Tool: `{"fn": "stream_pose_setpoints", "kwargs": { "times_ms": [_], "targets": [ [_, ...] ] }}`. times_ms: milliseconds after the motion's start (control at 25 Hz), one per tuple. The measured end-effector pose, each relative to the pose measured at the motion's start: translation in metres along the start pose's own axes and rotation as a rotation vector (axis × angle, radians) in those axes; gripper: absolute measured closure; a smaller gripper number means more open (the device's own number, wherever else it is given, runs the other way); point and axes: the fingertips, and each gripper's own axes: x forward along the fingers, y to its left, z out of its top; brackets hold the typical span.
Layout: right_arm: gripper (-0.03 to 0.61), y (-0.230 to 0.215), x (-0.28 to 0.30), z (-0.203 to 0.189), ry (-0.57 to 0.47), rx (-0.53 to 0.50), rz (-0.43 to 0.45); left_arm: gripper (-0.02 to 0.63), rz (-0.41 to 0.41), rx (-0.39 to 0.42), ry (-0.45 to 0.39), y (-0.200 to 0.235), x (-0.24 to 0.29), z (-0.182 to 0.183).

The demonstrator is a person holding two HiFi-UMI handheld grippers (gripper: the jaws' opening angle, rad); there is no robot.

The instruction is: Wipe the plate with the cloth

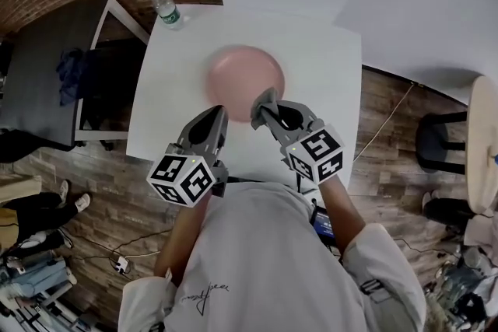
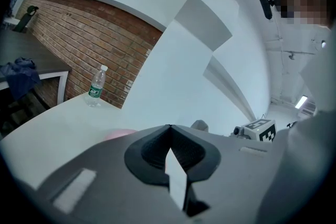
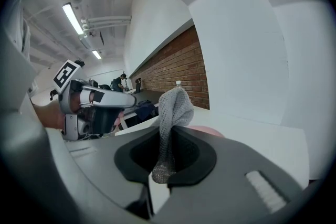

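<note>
Right tongs [image 3: 170, 127] clamp the grey cloth [image 3: 177, 105], left tongs [image 2: 169, 126] meet empty, plate [image 1: 244, 82] motion-blurred.

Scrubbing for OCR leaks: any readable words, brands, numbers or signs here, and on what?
No text can be read.
Green label on the water bottle: too small to read.
Cubes on the left gripper and right gripper: black-and-white square markers, no letters.
Script print on the shirt: too blurred to read.

Bright, fisheye-warped, slight motion blur
</note>
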Motion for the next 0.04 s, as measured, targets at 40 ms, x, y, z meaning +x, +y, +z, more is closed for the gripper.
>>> {"fn": "stream_pose_setpoints", "kwargs": {
  "times_ms": [40],
  "targets": [
    [0.545, 0.0029, 0.002, -0.0004, 0.002, -0.001, 0.001, 0.597, -0.002, 0.0, 0.003, 0.0012, -0.0016, -0.0014]
  ]
}}
